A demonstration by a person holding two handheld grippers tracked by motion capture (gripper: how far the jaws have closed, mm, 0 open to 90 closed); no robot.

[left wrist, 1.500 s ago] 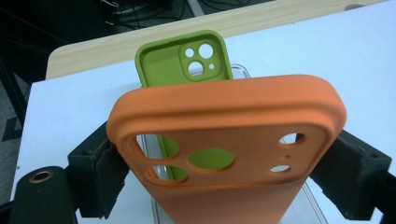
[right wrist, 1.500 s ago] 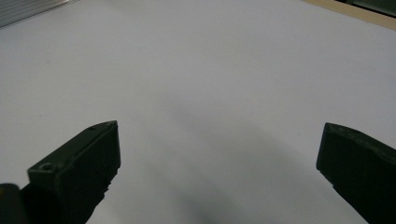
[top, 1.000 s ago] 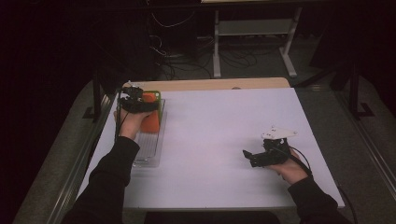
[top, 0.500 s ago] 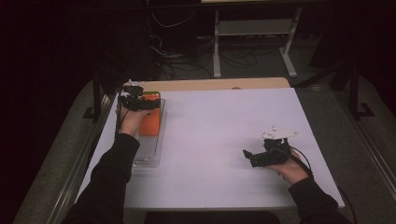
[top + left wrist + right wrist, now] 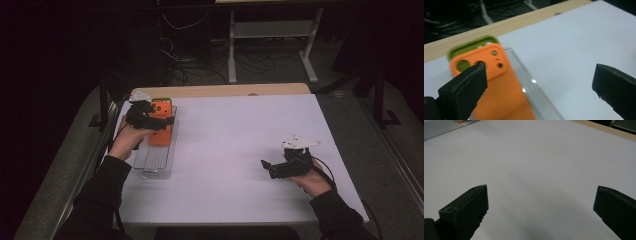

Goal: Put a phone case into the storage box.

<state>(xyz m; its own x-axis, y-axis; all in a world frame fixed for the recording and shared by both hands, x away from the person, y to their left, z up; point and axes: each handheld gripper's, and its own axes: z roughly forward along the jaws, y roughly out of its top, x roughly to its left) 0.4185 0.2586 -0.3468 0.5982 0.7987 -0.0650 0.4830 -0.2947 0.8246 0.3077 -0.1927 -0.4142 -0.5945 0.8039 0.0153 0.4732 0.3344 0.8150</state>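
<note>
Left claw (image 5: 539, 82) spread wide above orange phone case (image 5: 496, 85) (lies in clear tray (image 5: 155, 160)), not touching.

The bench (image 5: 240, 150) is seen from above and behind in the high view, at a distance, facing forward and down. The left claw view is taken close, along its own jaws, toward the orange phone case (image 5: 499, 87) at the bench's far wooden edge. The right claw view is aimed low across the white surface. The clear tray (image 5: 446, 128) is shared by all three views.
</note>
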